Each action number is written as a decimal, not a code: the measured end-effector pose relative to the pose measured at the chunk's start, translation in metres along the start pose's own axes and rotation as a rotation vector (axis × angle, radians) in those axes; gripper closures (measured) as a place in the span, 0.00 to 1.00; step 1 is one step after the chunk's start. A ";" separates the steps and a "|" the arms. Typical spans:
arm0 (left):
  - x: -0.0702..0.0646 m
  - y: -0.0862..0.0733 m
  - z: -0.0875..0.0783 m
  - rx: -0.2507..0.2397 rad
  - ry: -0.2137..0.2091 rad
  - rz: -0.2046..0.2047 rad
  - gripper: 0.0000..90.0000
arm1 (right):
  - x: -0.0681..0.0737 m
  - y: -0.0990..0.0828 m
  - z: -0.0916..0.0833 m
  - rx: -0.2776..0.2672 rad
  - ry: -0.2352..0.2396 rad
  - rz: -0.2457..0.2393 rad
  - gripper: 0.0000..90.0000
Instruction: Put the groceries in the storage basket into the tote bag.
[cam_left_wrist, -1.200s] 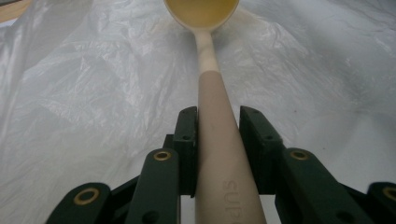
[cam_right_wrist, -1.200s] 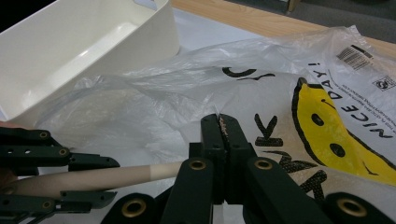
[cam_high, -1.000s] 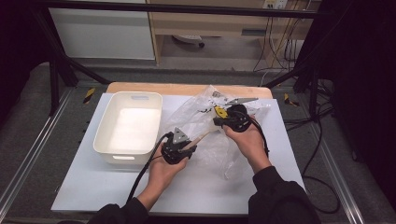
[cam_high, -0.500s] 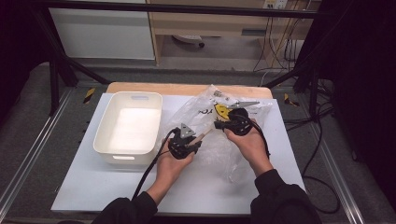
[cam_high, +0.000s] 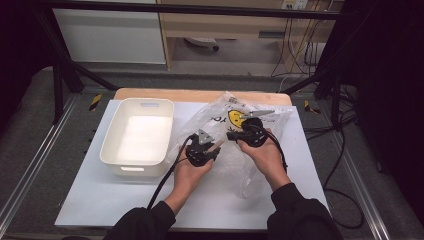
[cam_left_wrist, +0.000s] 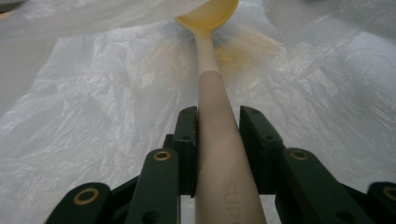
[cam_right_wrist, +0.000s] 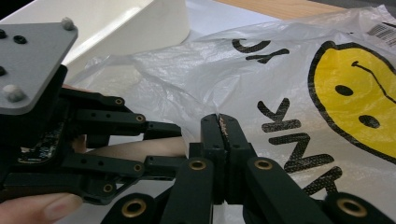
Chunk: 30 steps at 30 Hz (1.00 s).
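1. White rectangular plastic bin (cam_high: 137, 137), at nine o'clock on the white surface (cam_high: 100, 200); upright, with a handle slot in its far wall, just beside the bag's left edge.
2. Left hand-held gripper (cam_high: 216, 146) (cam_left_wrist: 217, 126), near the centre of the surface, pointing toward two o'clock. Its jaws are partly closed and clamp the handle of a cream, long-handled spoon with a yellow bowl (cam_left_wrist: 212, 93); in the left gripper view the handle runs straight up between the pads and the bowl lies at twelve o'clock, under a fold of the plastic film.
3. Translucent white plastic bag printed with a yellow smiley face and black letters (cam_high: 220, 117) (cam_right_wrist: 299, 93), crumpled on the surface from the centre toward one o'clock; the spoon lies within its opening.
4. Right hand-held gripper (cam_high: 231, 135) (cam_right_wrist: 219, 128), at one o'clock of the left one, pointing toward nine o'clock. Its jaws are fully closed, pinching an edge of the bag's film between the pads.
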<state>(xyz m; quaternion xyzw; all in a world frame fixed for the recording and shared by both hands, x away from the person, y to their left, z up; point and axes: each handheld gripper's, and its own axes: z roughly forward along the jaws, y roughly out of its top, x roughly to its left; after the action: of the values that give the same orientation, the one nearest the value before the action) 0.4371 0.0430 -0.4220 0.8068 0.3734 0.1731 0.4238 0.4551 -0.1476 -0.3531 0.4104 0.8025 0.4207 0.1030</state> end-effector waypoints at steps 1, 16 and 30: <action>0.000 0.000 0.001 -0.002 -0.001 -0.002 0.76 | 0.001 0.000 0.000 0.002 0.001 0.002 1.00; 0.002 -0.003 0.016 -0.013 -0.004 -0.018 0.76 | -0.002 -0.011 0.001 0.013 0.001 0.013 1.00; -0.010 -0.008 0.023 -0.026 -0.043 -0.005 0.76 | -0.003 -0.013 0.003 0.020 0.000 0.014 1.00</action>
<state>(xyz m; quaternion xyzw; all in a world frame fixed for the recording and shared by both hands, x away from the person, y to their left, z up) 0.4404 0.0262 -0.4413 0.8039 0.3640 0.1594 0.4425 0.4514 -0.1516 -0.3652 0.4172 0.8036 0.4134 0.0959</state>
